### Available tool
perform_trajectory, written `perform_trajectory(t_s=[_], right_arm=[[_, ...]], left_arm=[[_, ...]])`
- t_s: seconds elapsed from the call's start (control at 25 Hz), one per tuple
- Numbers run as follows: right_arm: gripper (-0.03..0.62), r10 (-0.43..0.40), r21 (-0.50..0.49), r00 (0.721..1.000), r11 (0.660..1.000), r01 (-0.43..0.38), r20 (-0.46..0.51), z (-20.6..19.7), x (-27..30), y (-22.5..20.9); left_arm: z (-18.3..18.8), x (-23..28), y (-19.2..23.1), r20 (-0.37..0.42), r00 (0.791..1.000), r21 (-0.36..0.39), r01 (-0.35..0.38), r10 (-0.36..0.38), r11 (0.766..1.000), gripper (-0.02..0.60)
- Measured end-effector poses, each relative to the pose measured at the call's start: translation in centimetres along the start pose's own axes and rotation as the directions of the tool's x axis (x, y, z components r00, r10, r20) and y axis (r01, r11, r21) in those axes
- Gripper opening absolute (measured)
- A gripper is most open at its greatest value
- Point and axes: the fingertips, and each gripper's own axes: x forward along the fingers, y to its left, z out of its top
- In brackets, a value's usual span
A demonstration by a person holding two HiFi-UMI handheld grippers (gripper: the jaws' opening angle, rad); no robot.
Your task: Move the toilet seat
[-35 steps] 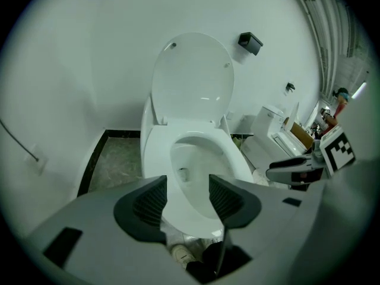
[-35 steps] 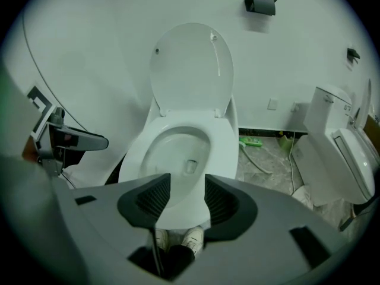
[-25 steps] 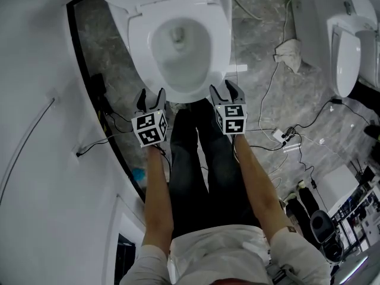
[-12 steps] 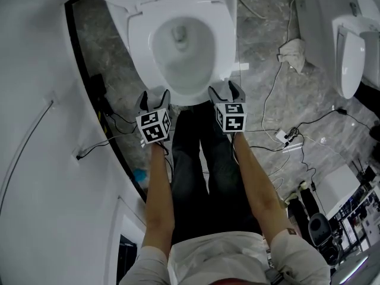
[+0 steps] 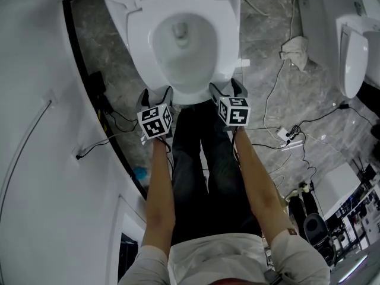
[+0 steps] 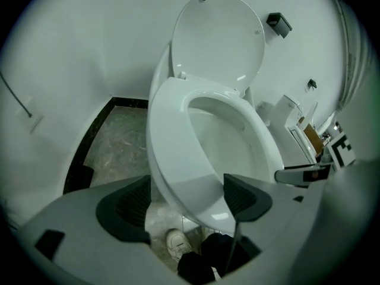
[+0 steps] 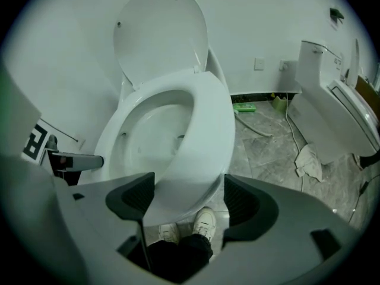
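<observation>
Two tools sit at the front of the toilet, one at each corner, and the toilet seat [image 5: 138, 43] lies down flat on the bowl [image 5: 178, 52] with the lid [image 6: 219, 34] standing up behind it.

On your left, the left tool [image 5: 153, 95] has just been opening its jaws. They stand wide apart, and the seat's front-left rim [image 6: 172, 159] lies between the pads, which do not press on it. The right tool [image 5: 227, 88] matches it: its jaws have also just been opening, and the front-right rim [image 7: 208, 147] sits between them, ungripped.

From here, I'd judge the main risk is a shallow bite. If you close only on the smooth, curved lip, the pads could slide off and the seat would drop. Reach too deep and a jaw may catch the bowl's edge along with the seat. Lifting one side ahead of the other could twist the hinges. Further right, loose cables [image 5: 285, 136] run across the floor near your feet, and a second toilet [image 5: 350, 46] stands well apart.

No brand or wording can be read. Each marker cube [image 5: 155, 122] carries only black-and-white square patterns.
</observation>
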Motion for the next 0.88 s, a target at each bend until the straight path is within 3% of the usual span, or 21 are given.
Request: perform_trajectory(t_s=[0.24, 0.68, 0.88], right_arm=[[0.373, 0.031, 0.052, 0.999, 0.998, -0.031, -0.008, -0.1, 0.2, 0.5], [0.373, 0.015, 0.086, 1.0, 0.996, -0.014, -0.011, 0.1, 0.3, 0.4], [0.372, 0.061, 0.151, 0.997, 0.986, -0.066, 0.037, 0.6, -0.5, 0.7]], left_arm=[[-0.2, 0.3, -1.2, -0.022, 0.998, 0.002, 0.062, -0.062, 0.998, 0.387], [-0.7, 0.9, -1.4, -0.048, 0.998, -0.043, 0.045, -0.047, 0.998, 0.387], [-0.4, 0.6, -1.4, -0.051, 0.997, -0.036, 0.05, -0.052, 0.998, 0.387]])
